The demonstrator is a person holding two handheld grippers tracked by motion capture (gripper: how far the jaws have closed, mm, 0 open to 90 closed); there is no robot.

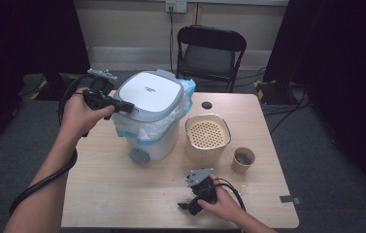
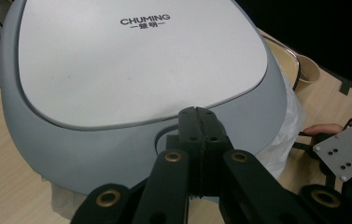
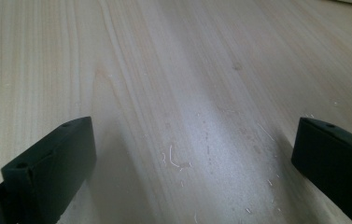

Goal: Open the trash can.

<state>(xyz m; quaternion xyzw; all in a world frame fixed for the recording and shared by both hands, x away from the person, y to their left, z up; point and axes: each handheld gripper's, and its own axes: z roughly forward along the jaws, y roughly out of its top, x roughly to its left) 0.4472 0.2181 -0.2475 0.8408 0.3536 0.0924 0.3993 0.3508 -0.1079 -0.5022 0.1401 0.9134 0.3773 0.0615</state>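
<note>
Lidded white bin (image 1: 150, 116) was stood on the counter (image 1: 108, 189), its grey lid (image 2: 131, 79) met by the left gripper (image 2: 200, 122), fingers pressed together. Right gripper (image 1: 195, 200) was rested on the counter, fingers spread wide.

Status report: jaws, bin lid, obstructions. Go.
Left gripper jaws shut at front edge of grey-and-white lidded bin. Right gripper jaws open over light wooden table. Nothing blocking.

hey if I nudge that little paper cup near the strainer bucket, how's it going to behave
The paper cup looks thin-walled and small, so probably light and easy to slide on the smooth table. It stands upright and is taller than its base, so a high push may tip it. Something dark sits inside, which could spill.
</note>
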